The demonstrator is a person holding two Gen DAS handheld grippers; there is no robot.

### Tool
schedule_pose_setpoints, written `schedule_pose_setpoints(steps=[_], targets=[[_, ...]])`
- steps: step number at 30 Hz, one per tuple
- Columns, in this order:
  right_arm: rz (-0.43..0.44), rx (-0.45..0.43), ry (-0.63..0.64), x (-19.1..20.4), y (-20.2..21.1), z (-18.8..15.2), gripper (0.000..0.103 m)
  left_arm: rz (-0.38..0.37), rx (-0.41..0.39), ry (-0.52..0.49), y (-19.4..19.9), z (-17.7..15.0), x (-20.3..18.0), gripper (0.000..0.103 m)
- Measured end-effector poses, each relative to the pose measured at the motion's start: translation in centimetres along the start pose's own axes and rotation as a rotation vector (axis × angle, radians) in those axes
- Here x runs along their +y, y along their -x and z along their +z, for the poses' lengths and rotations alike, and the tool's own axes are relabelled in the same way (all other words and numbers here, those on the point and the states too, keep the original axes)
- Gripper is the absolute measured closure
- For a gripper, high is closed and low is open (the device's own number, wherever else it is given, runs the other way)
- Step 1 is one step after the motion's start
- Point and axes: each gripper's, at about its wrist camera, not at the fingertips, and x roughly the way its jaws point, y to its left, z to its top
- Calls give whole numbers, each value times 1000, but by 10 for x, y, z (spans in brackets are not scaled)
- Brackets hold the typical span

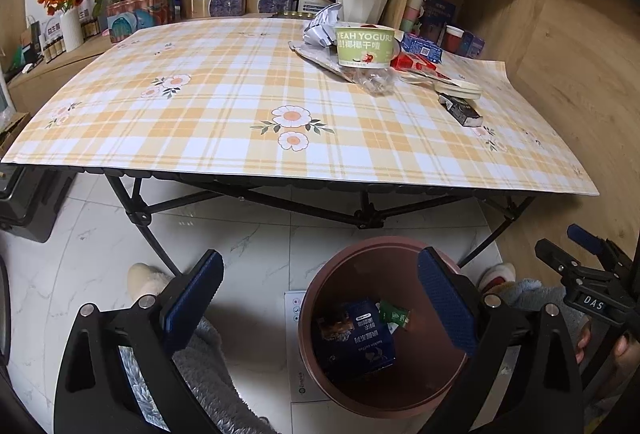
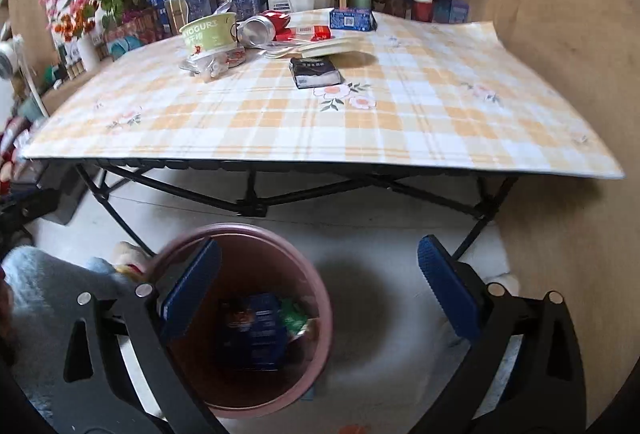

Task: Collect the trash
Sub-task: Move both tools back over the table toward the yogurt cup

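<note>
So both grippers were hanging low over the bin [image 1: 384, 330] on the floor in front of the table [image 1: 280, 162], left gripper [image 1: 320, 302] and right gripper [image 2: 320, 294] each with jaws spread wide and nothing between them. The bin already had a blue carton [image 1: 356, 338] and a green wrapper [image 1: 394, 316] in it. The rest of the trash sat in a heap at the far side of the table: a green yogurt cup [image 2: 210, 32], a crumpled clear wrapper [image 2: 208, 68], a red packet [image 2: 314, 32] and a dark small box [image 2: 316, 72] lying nearest. That box looked light and stiff-ish, probably squashable, so a pinch across its short sides seemed the sane grab. Its long axis ran roughly left-right in the right wrist view, lying flat.
</note>
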Motion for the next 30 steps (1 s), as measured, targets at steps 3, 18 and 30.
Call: schedule_pose_setpoints(steps=[3,18,30], targets=[[17,-17,5,2,2,0,6,-15,0,0,-1,0,0,8],[145,-43,-144,-28,-3,5,6,-80,-30,13,-1,2,-5,10],[103,-21,-64,-34,-10,34,6,-46,-9,14,-4,21,-4,10]])
